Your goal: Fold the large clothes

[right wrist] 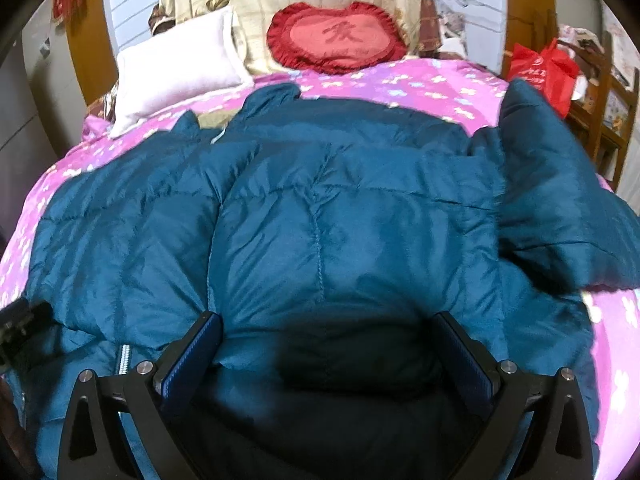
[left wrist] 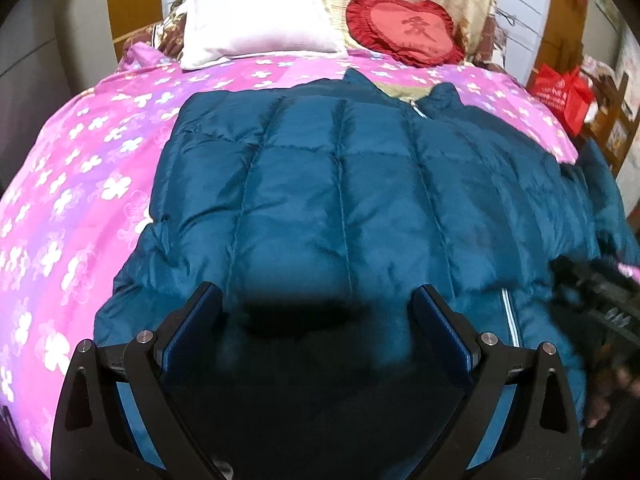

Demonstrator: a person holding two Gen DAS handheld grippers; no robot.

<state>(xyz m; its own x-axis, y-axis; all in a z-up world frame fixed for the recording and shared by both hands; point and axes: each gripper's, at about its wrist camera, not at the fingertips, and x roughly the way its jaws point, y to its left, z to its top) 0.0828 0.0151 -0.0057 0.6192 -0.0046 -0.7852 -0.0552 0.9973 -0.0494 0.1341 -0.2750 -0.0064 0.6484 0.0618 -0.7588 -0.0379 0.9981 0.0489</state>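
Left wrist view: puffy teal quilted down jacket [left wrist: 340,184] spread on pink flowered bedspread [left wrist: 80,168], collar toward 12 o'clock. Looks light, soft, slippery; grip hem at 6. Left tongs [left wrist: 316,320] apart, right tongs [right wrist: 326,332] apart, both empty.

Bed: pink flowered bedspread [left wrist: 100,152]. At head: white pillow [left wrist: 256,20], red heart cushion [left wrist: 404,26]. Red bag [left wrist: 560,94] beside bed.

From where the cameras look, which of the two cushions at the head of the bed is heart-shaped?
The red cushion with a ruffled edge and a character on its centre. The other one, the white pillow to its left, is plain and rectangular.
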